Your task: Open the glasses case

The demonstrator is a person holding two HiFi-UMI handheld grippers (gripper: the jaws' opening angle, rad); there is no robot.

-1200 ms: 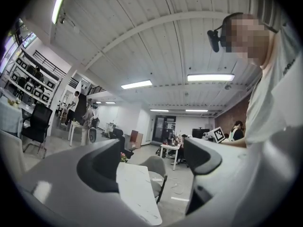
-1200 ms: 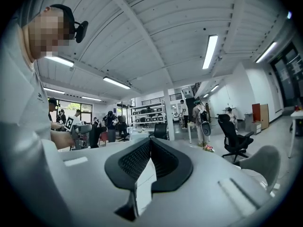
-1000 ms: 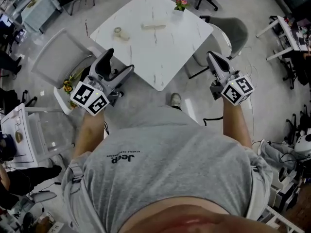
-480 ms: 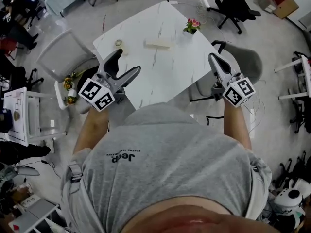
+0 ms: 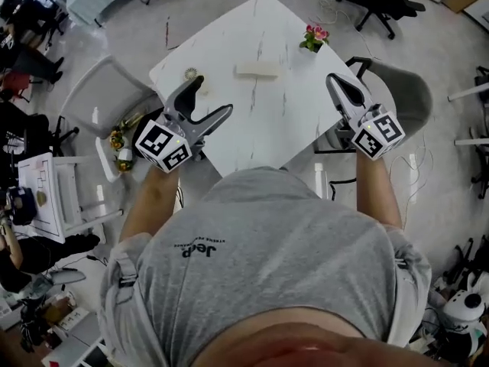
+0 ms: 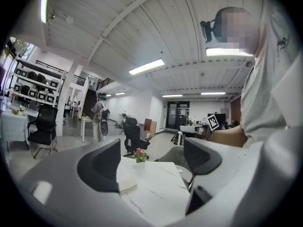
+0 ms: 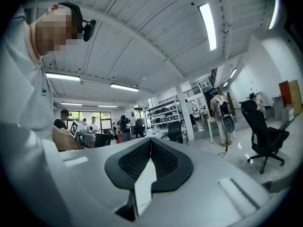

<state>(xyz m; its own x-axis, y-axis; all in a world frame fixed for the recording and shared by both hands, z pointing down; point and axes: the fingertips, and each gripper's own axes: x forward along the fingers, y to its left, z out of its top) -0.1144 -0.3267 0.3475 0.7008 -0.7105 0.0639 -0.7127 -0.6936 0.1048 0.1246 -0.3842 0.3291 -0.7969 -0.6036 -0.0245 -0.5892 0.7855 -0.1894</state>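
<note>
A cream glasses case (image 5: 257,69) lies shut on the white marble table (image 5: 267,121), toward its far side. My left gripper (image 5: 212,98) hovers over the table's near left edge, jaws wide apart and empty. In the left gripper view the case (image 6: 127,182) peeks out beside the left jaw, well ahead of the left gripper (image 6: 151,167). My right gripper (image 5: 336,82) is held off the table's right edge, jaws together with nothing in them. The right gripper view shows the right gripper (image 7: 150,145) with its pads meeting, pointing out into the room.
A tape roll (image 5: 190,73) sits left of the case and a small pot of pink flowers (image 5: 314,37) at the table's far right corner. Grey chairs stand at the left (image 5: 107,90) and right (image 5: 401,82) of the table. Desks, office chairs and people fill the room around.
The person has stepped closer to the table. Both grippers have shifted forward, the left one now over the table's near edge. Jaw states are unchanged.
</note>
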